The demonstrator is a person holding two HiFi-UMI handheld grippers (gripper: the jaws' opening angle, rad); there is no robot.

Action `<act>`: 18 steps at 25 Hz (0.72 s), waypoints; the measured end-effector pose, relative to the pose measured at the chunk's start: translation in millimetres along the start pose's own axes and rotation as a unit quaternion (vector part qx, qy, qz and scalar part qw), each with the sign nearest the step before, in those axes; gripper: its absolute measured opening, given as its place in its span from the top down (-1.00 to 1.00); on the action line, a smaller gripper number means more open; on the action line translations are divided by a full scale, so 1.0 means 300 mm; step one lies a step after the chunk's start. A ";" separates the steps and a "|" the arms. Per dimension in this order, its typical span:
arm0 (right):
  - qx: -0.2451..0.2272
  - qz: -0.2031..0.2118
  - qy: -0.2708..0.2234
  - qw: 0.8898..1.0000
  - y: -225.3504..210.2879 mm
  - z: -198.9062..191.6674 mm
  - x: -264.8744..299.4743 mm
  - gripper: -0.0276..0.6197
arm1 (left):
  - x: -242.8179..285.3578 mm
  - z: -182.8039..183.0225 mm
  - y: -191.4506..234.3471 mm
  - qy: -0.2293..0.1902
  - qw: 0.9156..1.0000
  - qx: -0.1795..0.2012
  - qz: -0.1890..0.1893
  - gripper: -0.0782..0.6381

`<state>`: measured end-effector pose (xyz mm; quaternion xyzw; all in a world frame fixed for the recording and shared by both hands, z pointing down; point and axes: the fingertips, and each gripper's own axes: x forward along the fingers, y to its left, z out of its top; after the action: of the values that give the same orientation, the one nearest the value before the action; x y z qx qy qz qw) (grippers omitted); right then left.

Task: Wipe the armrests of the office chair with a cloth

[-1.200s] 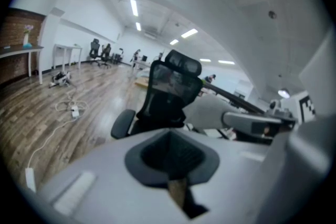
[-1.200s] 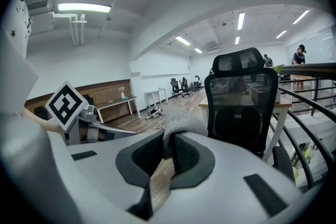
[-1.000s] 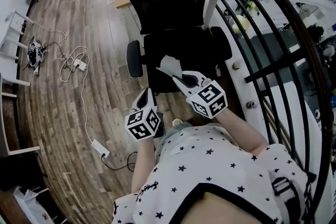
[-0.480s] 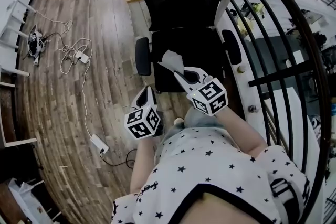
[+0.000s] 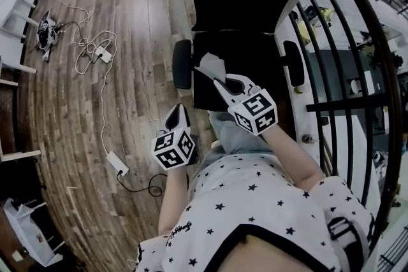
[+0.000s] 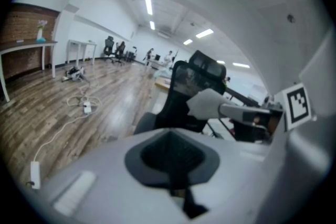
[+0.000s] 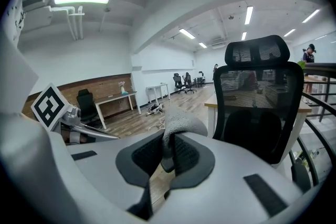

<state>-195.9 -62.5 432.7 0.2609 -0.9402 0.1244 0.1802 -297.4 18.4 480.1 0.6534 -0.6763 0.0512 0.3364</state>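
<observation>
The left gripper (image 6: 171, 157) has its dark-padded jaws pressed together with nothing between them. Beyond stands the black office chair (image 6: 178, 93), and from the right the right gripper (image 6: 224, 110) holds a pale cloth (image 6: 203, 104) before its backrest. A white cable (image 6: 63, 115) trails over the wooden floor (image 6: 31, 113)

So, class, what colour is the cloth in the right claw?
Pale grey; the soft fabric cloth shows best in the right gripper view.

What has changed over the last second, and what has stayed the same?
The right gripper has carried the cloth leftward over the chair, nearer the left-hand armrest. Nothing was grasped or released. The right gripper stays shut on the cloth, and the left gripper stays low, shut and empty.
</observation>
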 end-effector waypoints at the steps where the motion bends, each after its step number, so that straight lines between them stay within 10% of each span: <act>1: -0.002 0.003 0.001 1.000 -0.011 0.007 0.021 0.82 | 0.009 0.004 0.011 -0.001 1.000 -0.002 0.005 0.76; 18: -0.028 0.048 0.052 0.997 -0.245 0.058 0.395 0.82 | 0.275 0.102 0.127 0.035 0.997 -0.037 0.062 0.76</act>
<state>-255.8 -182.2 475.2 0.2035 -0.9441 0.1201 0.2298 -337.5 -61.8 513.8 0.5953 -0.7044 0.0693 0.3803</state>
